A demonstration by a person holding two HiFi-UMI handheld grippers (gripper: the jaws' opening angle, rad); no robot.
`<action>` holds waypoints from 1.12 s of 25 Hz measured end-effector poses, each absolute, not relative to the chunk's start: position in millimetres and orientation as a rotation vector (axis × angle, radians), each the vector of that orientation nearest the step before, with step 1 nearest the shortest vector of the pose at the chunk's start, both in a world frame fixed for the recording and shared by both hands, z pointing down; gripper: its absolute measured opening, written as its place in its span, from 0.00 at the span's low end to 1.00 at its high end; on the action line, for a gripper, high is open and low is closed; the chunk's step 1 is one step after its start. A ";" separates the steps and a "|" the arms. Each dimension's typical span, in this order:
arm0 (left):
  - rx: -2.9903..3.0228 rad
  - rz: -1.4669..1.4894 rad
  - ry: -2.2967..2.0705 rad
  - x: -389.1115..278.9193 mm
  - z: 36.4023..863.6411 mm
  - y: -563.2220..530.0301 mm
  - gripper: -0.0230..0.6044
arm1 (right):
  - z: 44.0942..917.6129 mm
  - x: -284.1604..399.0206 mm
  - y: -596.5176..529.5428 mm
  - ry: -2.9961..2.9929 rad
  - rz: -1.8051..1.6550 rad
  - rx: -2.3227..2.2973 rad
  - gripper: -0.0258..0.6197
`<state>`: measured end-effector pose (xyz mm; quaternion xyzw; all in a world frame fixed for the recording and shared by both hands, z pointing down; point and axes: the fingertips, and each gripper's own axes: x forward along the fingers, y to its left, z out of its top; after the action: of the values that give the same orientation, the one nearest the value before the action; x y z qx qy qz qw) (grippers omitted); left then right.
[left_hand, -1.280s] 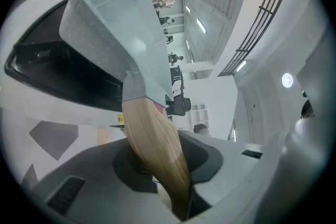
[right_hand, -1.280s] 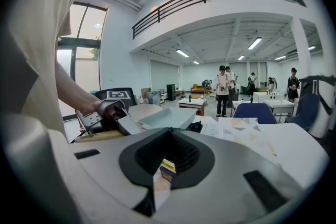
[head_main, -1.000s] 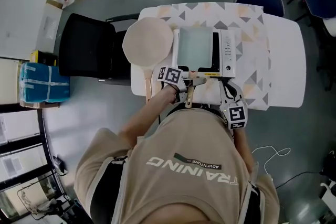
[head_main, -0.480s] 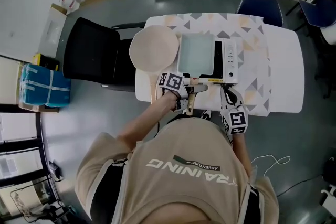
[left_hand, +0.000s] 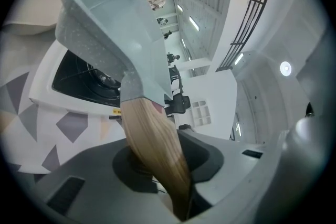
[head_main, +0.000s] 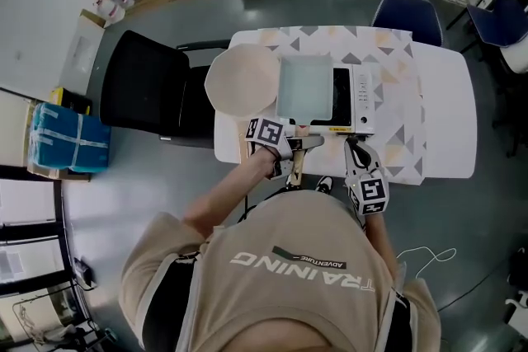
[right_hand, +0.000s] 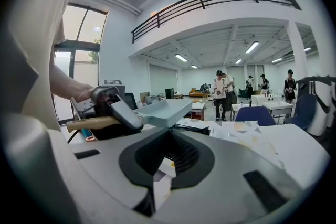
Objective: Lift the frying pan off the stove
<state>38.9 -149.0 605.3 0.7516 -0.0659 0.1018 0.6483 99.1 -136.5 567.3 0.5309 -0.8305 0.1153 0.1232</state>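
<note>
A pale square frying pan (head_main: 305,88) hangs over the white portable stove (head_main: 353,99). My left gripper (head_main: 297,146) is shut on its wooden handle (head_main: 294,162). In the left gripper view the handle (left_hand: 152,139) runs up from between the jaws to the pan (left_hand: 110,23), which is tilted above the black burner (left_hand: 84,78). My right gripper (head_main: 355,157) sits at the table's front edge, right of the handle, shut on nothing. From the right gripper view I see the pan (right_hand: 165,112) and the left gripper (right_hand: 113,107) to my left.
A round beige pan (head_main: 242,79) lies left of the stove on the patterned cloth (head_main: 388,53). A black chair (head_main: 148,86) stands to the left and a blue chair (head_main: 407,12) beyond the table. People (right_hand: 223,86) stand far back in the room.
The left gripper keeps its hold on the handle and the pan has shifted a little over the stove. The right gripper stays at the table's front edge.
</note>
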 end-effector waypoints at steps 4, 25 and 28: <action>1.729 0.237 -0.145 35.0 600.0 -146.9 0.21 | 559.7 99.3 -137.4 -2.421 0.322 1.557 0.04; 1.729 0.245 -0.149 31.6 602.3 -156.5 0.21 | 546.7 98.6 -149.7 -2.461 0.312 1.584 0.04; 1.731 0.244 -0.149 33.2 602.8 -160.3 0.21 | 545.6 101.8 -151.9 -2.465 0.315 1.599 0.04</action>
<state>33.2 -160.3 602.8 0.7586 -0.0651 0.1070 0.6394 101.8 -151.9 545.6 0.5388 -0.8305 0.1060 0.0931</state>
